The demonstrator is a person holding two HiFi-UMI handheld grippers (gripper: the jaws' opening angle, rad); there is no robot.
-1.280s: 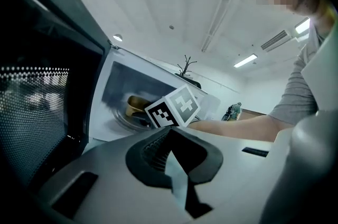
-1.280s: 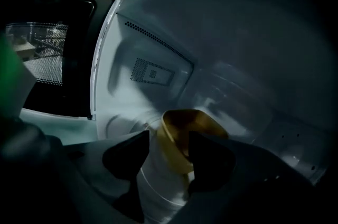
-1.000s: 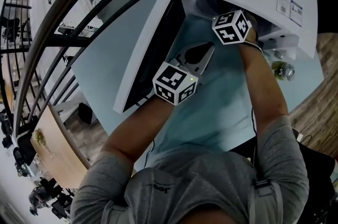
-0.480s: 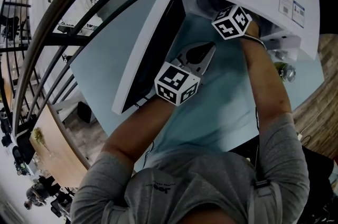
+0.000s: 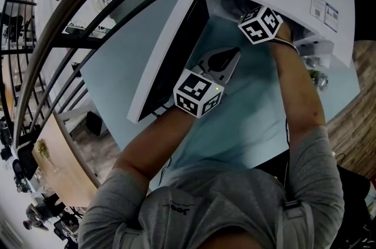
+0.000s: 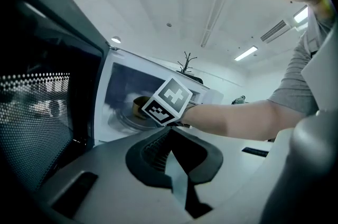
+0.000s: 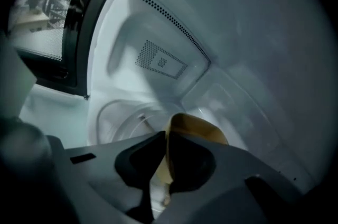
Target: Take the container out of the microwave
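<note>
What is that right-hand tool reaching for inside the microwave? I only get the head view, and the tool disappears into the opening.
Observer: A tan container, sitting on the glass turntable.
Visitor: Has the tool got hold of it?
Observer: The right gripper has the container's rim between its jaws, which are closing on it.
Visitor: And the other tool?
Observer: The left gripper has its jaws together with nothing between them.

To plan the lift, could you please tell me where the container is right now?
In the right gripper view, the container sits on the glass turntable inside the microwave, its rim between the closing jaws of the right claw.
</note>
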